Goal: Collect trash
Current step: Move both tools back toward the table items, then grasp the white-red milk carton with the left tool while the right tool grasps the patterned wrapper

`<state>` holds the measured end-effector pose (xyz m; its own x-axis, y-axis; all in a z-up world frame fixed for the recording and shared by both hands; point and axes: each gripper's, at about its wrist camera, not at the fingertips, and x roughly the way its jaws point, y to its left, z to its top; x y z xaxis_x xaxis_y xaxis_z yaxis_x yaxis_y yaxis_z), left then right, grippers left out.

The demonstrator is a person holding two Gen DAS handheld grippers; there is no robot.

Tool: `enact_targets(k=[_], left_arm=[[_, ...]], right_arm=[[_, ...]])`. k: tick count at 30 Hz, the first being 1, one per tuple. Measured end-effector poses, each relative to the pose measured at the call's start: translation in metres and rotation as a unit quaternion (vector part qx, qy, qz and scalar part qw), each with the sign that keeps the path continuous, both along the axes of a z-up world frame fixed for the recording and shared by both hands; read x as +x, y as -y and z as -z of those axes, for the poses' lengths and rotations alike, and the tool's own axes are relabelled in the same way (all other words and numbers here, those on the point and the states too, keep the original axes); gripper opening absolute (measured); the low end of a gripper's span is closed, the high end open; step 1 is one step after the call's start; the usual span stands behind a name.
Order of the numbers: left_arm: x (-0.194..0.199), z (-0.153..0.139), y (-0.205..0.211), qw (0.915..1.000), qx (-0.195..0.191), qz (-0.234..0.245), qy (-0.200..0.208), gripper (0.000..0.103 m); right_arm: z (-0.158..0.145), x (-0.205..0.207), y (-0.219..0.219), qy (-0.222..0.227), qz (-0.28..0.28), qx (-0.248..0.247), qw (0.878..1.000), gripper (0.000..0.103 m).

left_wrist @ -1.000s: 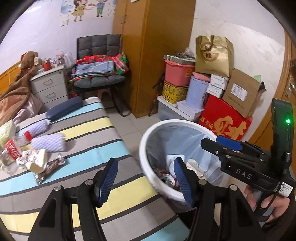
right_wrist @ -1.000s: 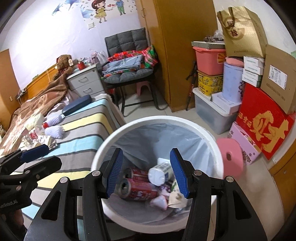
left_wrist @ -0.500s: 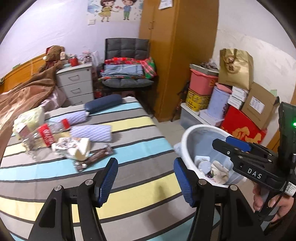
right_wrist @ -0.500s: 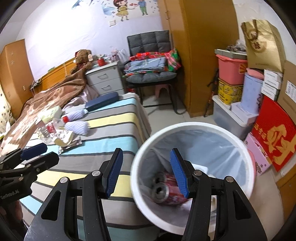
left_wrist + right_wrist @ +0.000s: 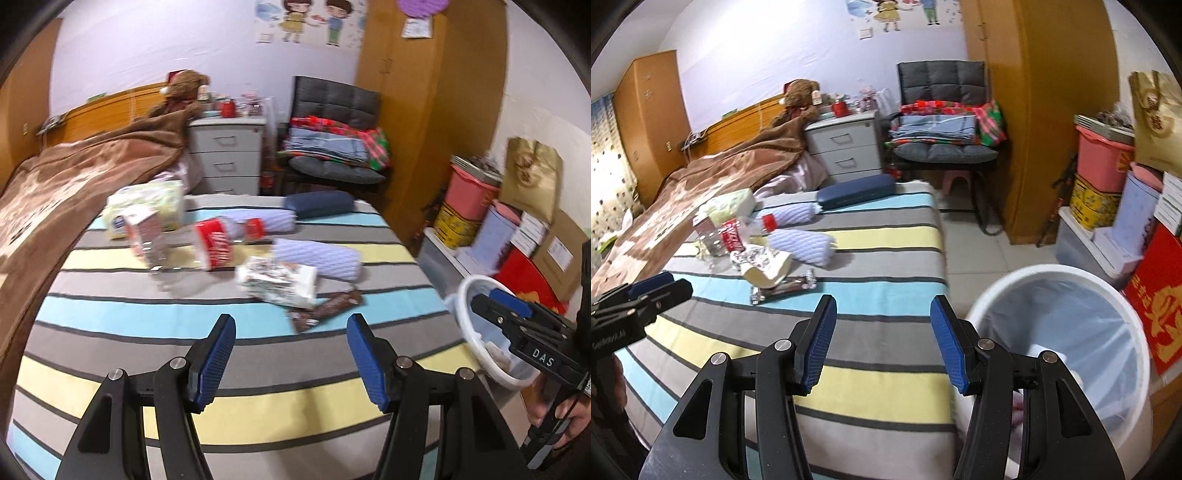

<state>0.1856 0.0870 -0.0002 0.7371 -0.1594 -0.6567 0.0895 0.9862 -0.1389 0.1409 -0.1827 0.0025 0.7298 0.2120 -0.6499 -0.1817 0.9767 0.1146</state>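
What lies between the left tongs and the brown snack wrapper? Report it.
Nothing: in the left wrist view, only bare striped bedspread runs from the open, empty left tongs up to the brown snack wrapper.

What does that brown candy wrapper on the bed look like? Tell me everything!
The brown wrapper is a long, flat, dark packet that looks like shiny plastic, with crimped silvery ends. It lies flat on the striped bedsheet, across a blue stripe, slanted. Its upper edge tucks under the crumpled white paper packet. It is the piece of trash nearest the cameras. No claw touches it. Any writing on it is too blurry to read.
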Motion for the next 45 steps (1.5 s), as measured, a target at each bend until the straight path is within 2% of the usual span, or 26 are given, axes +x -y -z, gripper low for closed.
enact_targets(k=[11, 14, 18, 22, 30, 32, 39, 43, 45], left_arm=[[0.015, 0.003, -0.070, 0.9986, 0.005, -0.053, -0.002, 0.062], [0.022, 0.004, -0.088, 0.9979, 0.000, -0.064, -0.004, 0.062], [0.034, 0.006, -0.105, 0.9966, 0.016, -0.081, -0.005, 0.062], [0.049, 0.007, -0.123, 0.9960, 0.008, -0.089, -0.007, 0.062], [0.092, 0.014, -0.142, 0.9956, 0.019, -0.091, -0.014, 0.063], [0.104, 0.016, -0.150, 0.9958, 0.012, -0.089, -0.016, 0.073], [0.143, 0.023, -0.158, 0.9968, 0.033, -0.072, -0.010, 0.074], [0.160, 0.031, -0.154, 0.9968, 0.057, -0.055, 0.001, 0.074], [0.170, 0.036, -0.153, 0.9974, 0.054, -0.047, -0.012, 0.074]], right_arm=[[0.002, 0.015, -0.048, -0.007, -0.065, -0.010, 0.998, 0.055], [0.002, 0.021, -0.063, -0.006, -0.088, -0.013, 0.996, 0.055], [0.003, 0.027, -0.081, -0.004, -0.118, -0.018, 0.993, 0.055], [0.006, 0.037, -0.098, -0.010, -0.147, -0.013, 0.989, 0.055], [0.013, 0.052, -0.124, -0.010, -0.191, -0.031, 0.981, 0.055], [0.017, 0.056, -0.127, -0.016, -0.195, -0.031, 0.980, 0.055], [0.024, 0.067, -0.132, -0.027, -0.208, -0.038, 0.977, 0.055], [0.028, 0.069, -0.132, -0.031, -0.208, -0.043, 0.977, 0.055], [0.030, 0.069, -0.133, -0.035, -0.212, -0.046, 0.976, 0.055]])
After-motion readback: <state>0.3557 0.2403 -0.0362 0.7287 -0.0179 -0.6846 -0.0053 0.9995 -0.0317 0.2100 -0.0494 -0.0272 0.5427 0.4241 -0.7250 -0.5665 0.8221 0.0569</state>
